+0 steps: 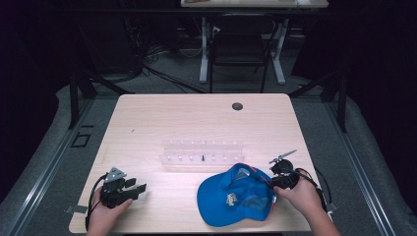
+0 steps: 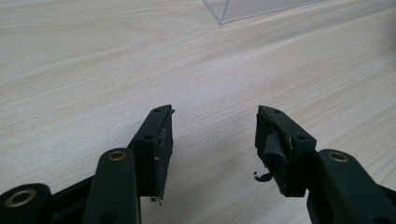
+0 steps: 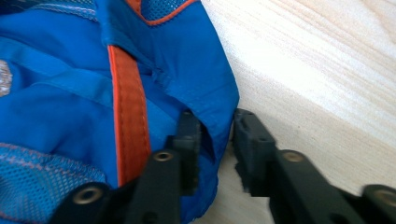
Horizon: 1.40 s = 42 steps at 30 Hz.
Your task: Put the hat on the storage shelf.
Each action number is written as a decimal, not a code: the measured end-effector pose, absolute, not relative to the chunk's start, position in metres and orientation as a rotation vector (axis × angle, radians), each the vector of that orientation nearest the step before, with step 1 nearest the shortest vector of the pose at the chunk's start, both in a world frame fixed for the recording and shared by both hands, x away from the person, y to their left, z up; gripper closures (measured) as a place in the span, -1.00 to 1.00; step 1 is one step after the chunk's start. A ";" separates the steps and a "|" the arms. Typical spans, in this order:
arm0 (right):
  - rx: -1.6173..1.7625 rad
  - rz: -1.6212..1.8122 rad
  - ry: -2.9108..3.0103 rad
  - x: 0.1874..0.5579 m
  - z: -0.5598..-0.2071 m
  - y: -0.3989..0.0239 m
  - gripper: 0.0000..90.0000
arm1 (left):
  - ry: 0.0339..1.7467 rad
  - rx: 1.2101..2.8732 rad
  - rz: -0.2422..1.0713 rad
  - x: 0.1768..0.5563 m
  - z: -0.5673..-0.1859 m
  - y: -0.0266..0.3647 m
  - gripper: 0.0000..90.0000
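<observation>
Cap [image 3: 56,93] edge sits between my right hand-held gripper [image 3: 217,140] jaws, half-closed, not yet pinching. Next: squeeze firmly, then lift. Left hand-held gripper [image 2: 215,135] spread, idle.

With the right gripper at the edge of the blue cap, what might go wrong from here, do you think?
1. The right gripper has only the thin edge of the cap between its jaws, so the fabric may slip out.
2. Lifted by one edge, the cap may sag and knock the clear rack just behind it.
</observation>
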State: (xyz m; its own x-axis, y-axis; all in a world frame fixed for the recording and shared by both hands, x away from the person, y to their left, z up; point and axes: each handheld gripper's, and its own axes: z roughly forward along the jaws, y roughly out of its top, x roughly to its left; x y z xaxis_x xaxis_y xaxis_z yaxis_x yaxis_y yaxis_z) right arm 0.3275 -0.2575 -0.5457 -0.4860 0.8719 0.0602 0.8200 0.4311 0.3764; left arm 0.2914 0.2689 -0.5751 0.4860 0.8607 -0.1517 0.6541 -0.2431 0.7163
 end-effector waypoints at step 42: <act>1.754 0.512 2.629 0.331 -0.432 -0.250 1.00 | 1.239 1.993 0.334 0.291 -0.575 0.266 0.06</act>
